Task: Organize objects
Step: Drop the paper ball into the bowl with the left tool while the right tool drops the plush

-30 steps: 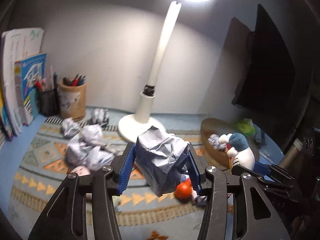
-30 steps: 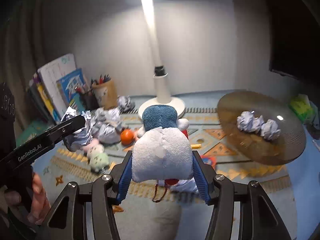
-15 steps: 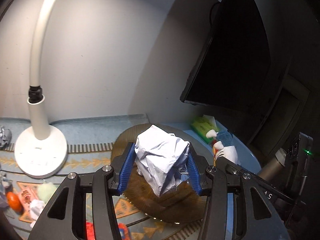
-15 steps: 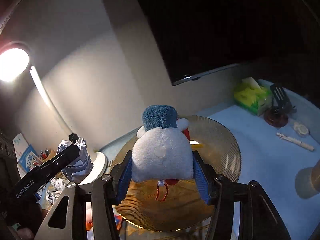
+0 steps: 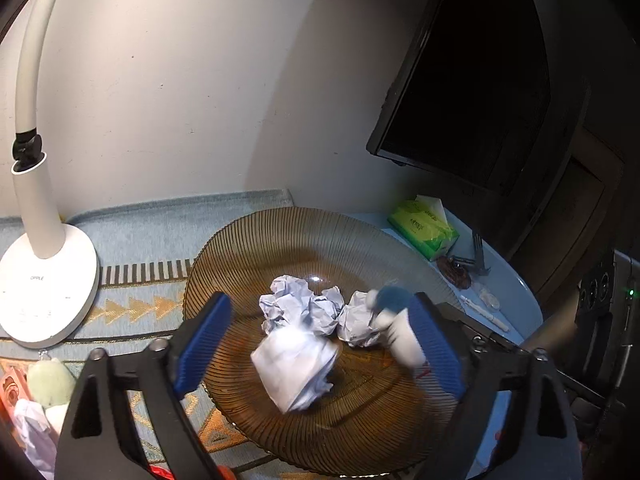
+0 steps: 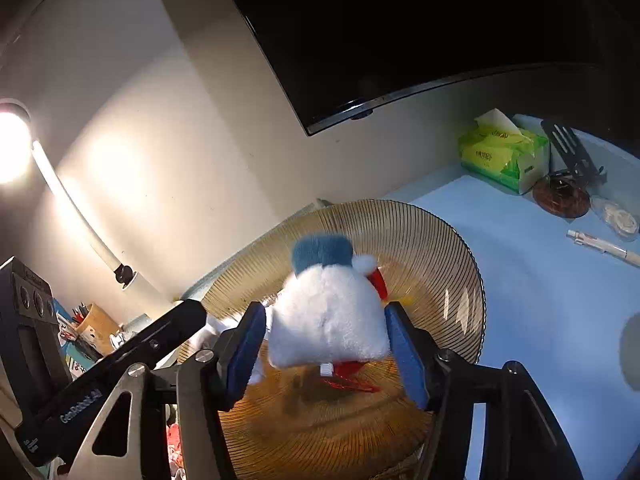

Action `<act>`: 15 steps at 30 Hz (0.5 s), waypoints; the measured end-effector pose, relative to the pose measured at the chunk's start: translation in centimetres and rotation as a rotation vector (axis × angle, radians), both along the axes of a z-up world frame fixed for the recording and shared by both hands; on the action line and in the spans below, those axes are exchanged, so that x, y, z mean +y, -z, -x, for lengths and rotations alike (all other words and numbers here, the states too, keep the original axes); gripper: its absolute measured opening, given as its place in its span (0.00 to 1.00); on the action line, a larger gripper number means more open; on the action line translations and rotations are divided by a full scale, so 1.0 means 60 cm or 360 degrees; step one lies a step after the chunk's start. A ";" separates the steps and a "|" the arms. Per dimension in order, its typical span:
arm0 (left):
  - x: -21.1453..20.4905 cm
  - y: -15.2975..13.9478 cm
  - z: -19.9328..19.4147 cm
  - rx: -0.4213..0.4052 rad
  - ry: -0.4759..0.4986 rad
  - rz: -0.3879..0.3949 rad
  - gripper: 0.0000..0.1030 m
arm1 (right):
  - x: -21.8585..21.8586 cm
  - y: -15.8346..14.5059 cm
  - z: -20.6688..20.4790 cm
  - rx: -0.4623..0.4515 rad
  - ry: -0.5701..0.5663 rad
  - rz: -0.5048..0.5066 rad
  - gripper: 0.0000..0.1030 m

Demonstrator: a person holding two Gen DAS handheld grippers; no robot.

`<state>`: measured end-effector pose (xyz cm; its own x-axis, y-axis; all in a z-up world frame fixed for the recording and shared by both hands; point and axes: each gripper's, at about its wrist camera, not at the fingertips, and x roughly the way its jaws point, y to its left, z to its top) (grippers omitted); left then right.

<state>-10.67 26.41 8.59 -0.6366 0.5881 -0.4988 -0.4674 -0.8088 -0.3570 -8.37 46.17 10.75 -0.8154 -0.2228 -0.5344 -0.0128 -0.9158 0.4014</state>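
My left gripper [image 5: 320, 344] is open wide above the amber ribbed glass plate [image 5: 288, 236]. A crumpled paper ball [image 5: 296, 368], blurred, is free between the jaws over the plate. Two more paper balls [image 5: 300, 304] lie on the plate. My right gripper [image 6: 326, 344] has its jaws parted around the white plush toy with a blue cap [image 6: 328, 308], with small gaps at both pads; the toy is blurred and over the plate [image 6: 440, 248]. The toy also shows in the left wrist view [image 5: 394, 320].
A white desk lamp base [image 5: 44, 296] stands left of the plate on a patterned mat. A green tissue box [image 5: 424, 228], a small coaster, a fork and a pen [image 6: 604, 248] lie on the blue table to the right. A dark monitor [image 6: 400, 32] hangs behind.
My left gripper has opened and let go of the paper ball, which drops to the plate. My right gripper has opened around the plush toy and lowered toward the plate.
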 end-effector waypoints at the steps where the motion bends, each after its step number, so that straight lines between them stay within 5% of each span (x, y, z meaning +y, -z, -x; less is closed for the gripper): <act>1: -0.007 -0.001 0.000 0.0002 -0.0013 -0.0023 0.97 | 0.005 0.002 0.000 0.0009 0.0002 0.0008 0.61; 15: -0.054 -0.072 -0.073 0.0104 -0.0058 -0.0081 0.97 | -0.019 -0.019 -0.049 0.0266 0.0087 -0.0204 0.62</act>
<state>-6.29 23.15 12.89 -0.6884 0.5874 -0.4255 -0.4614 -0.8073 -0.3679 -5.45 45.02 11.88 -0.9039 -0.1150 -0.4119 -0.0068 -0.9592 0.2827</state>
